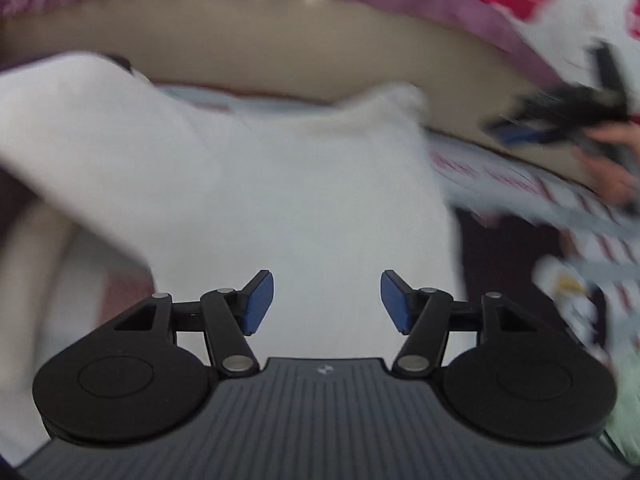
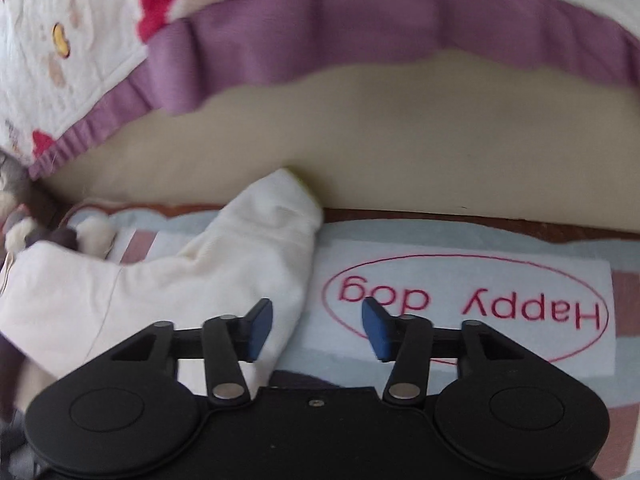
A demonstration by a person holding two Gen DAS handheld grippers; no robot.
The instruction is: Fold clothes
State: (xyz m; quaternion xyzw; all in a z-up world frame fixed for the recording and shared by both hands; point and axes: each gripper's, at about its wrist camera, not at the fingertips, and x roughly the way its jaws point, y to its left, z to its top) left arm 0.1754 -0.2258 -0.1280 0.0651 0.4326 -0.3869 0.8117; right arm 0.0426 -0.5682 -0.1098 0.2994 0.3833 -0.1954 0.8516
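Observation:
A white garment (image 1: 256,184) fills the middle of the left wrist view, spread over the bed. My left gripper (image 1: 327,302) hovers over it, open, with nothing between its blue pads. In the right wrist view the same cream-white garment (image 2: 168,280) lies at left, one sleeve or leg end (image 2: 280,208) reaching toward the bed's far edge. My right gripper (image 2: 317,330) is open just beside the garment's right edge, above the printed sheet. The right gripper (image 1: 560,120) also shows blurred at the far right of the left wrist view, held by a hand (image 1: 612,160).
The bed sheet (image 2: 460,300) carries a red "Happy dog" oval print. Behind it stand a beige headboard or wall panel (image 2: 400,140) and a white quilt with purple trim (image 2: 360,28). A plush toy (image 2: 24,216) lies at the far left.

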